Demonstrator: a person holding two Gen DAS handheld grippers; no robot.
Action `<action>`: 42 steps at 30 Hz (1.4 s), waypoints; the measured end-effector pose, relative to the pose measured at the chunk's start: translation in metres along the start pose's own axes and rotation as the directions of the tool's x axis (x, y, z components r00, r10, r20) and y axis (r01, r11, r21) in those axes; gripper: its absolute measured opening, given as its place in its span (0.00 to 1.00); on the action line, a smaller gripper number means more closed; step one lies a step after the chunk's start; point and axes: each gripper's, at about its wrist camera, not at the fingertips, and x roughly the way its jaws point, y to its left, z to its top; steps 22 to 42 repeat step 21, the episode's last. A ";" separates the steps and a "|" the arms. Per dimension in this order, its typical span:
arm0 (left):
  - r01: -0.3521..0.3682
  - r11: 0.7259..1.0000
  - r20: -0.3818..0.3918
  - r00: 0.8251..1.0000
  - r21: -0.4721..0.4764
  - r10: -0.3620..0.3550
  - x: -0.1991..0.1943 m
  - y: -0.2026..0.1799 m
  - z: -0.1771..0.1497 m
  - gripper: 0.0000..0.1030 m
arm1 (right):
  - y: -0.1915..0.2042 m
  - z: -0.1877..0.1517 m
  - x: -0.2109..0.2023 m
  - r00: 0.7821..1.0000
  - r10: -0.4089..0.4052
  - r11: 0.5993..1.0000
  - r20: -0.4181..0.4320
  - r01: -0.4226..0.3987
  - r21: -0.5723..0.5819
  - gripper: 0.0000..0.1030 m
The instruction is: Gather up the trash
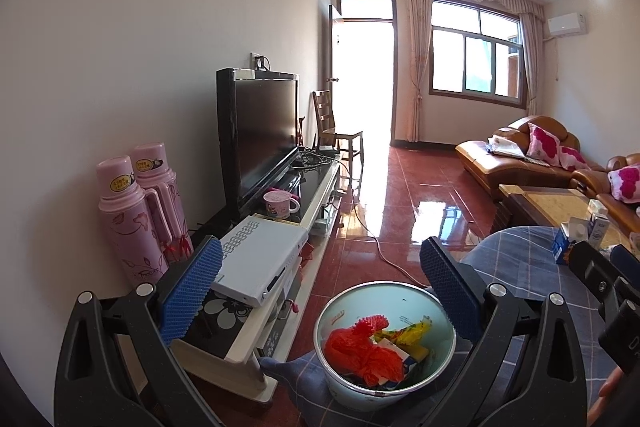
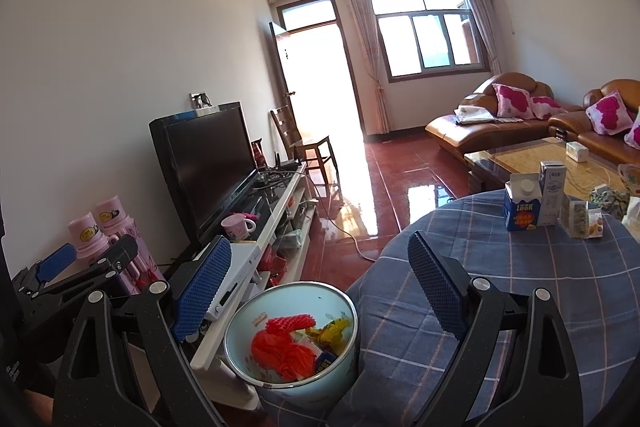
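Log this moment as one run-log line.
left hand-held gripper: open, empty | right hand-held gripper: open, empty | pale-blue round trash bin: holds red plastic bag | blue-white milk carton: on checked tablecloth

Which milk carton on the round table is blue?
The blue carton is the one farthest left in the group on the checked tablecloth. Its top is white. The taller carton right beside it is white and grey.

trash bin [image 2: 294, 375] between tv stand [image 2: 280, 223] and table [image 2: 560, 287], cartons [image 2: 534, 201] on table
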 end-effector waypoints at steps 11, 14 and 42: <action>0.009 1.000 -0.014 1.000 0.003 -0.009 0.004 -0.002 -0.003 0.94 | -0.002 -0.002 0.002 1.000 -0.003 1.000 -0.010 0.003 0.007 0.87; 0.001 1.000 -0.020 1.000 0.001 -0.001 0.005 -0.002 -0.003 0.94 | -0.004 -0.002 0.003 1.000 -0.010 1.000 -0.008 0.010 0.007 0.87; 0.004 1.000 -0.021 1.000 0.014 -0.004 0.006 -0.004 -0.005 0.94 | -0.008 -0.003 0.004 1.000 -0.021 1.000 -0.015 0.021 0.017 0.87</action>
